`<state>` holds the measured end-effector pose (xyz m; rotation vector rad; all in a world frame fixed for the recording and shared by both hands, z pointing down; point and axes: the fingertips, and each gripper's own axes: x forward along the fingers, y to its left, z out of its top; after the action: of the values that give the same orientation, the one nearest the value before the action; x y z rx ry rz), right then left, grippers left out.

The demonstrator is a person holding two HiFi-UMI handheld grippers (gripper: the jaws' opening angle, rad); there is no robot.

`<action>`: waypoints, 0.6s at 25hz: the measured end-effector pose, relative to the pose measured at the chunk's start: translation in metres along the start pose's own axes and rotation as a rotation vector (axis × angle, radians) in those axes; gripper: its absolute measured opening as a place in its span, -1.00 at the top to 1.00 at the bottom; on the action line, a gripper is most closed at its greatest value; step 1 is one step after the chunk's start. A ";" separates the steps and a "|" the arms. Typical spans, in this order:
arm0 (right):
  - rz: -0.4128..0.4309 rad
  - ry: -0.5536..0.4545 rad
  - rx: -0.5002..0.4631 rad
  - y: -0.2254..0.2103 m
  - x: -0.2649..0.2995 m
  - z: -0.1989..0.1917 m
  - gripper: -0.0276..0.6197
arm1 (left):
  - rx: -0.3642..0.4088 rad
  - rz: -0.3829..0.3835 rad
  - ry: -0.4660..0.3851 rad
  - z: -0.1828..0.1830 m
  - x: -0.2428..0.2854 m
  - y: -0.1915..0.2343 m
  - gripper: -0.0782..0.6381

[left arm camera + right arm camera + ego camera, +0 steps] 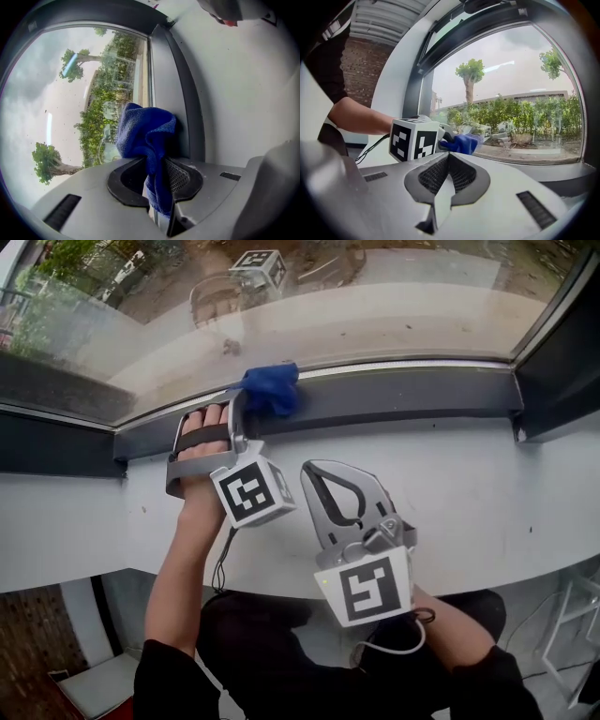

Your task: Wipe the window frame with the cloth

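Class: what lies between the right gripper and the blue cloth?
Only bare white sill separates the right gripper from the cloth, per the head view.

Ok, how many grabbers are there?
2. The left gripper is at the window frame, jaws shut on the cloth; the right gripper is over the sill, jaws shut, empty.

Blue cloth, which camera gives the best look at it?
The left gripper view: the blue cloth fills the centre, clamped in the left gripper, folds and weave clear. The head view shows a small blue bunch against the window frame. The right gripper view shows only a small blue bit past the left gripper's marker cube.
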<state>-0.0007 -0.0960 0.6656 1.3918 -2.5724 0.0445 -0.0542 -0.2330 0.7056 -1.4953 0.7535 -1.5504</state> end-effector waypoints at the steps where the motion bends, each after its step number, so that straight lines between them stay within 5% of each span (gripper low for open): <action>1: -0.005 -0.002 0.004 -0.004 0.000 0.001 0.90 | -0.004 -0.011 -0.002 0.001 0.000 -0.001 0.56; 8: -0.011 0.020 -0.045 -0.007 -0.004 0.002 0.90 | 0.021 -0.026 -0.014 0.002 0.003 -0.002 0.56; 15: -0.102 0.025 -0.095 -0.015 -0.007 -0.002 0.90 | -0.046 -0.044 -0.075 0.008 0.002 -0.002 0.56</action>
<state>0.0154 -0.0985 0.6648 1.4750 -2.4456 -0.0759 -0.0466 -0.2326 0.7091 -1.6047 0.7216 -1.5090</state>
